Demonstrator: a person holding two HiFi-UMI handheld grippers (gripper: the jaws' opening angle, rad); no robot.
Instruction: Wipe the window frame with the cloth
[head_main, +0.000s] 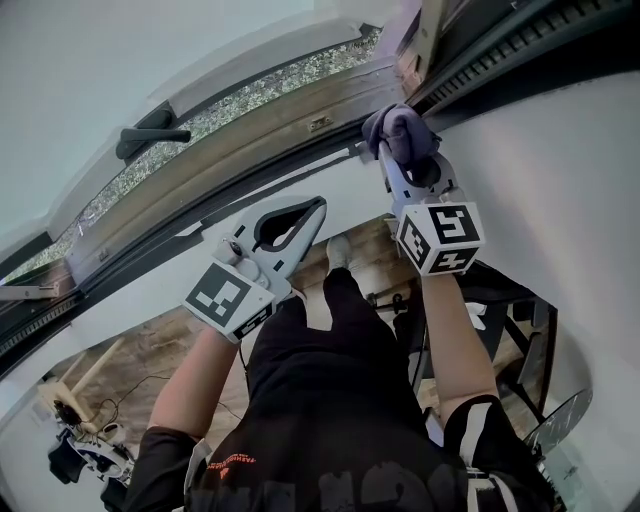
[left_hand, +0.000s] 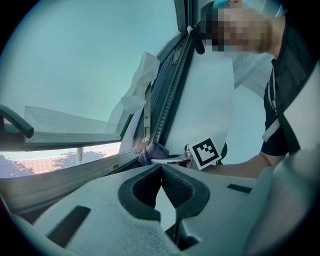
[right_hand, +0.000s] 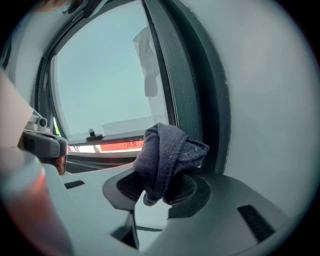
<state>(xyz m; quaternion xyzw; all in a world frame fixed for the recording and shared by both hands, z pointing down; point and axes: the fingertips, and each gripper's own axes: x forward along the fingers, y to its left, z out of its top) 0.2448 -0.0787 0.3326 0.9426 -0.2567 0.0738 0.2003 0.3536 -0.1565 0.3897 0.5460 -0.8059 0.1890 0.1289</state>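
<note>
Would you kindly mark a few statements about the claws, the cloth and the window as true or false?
1. The right claw is shut on the dark grey knitted cloth. True.
2. The left claw grips a second cloth. False: it is shut on nothing.
3. The cloth is up beside the dark window frame. True.
4. In the head view, the black window handle lies right of the cloth. False: it lies to its left.

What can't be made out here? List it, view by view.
Head view: whether the cloth touches the window frame; the bunched cloth covers that spot.
Right gripper view: the pad tips of the right tool, buried in cloth.
Left gripper view: the dark handle, cut by the left edge.
</note>
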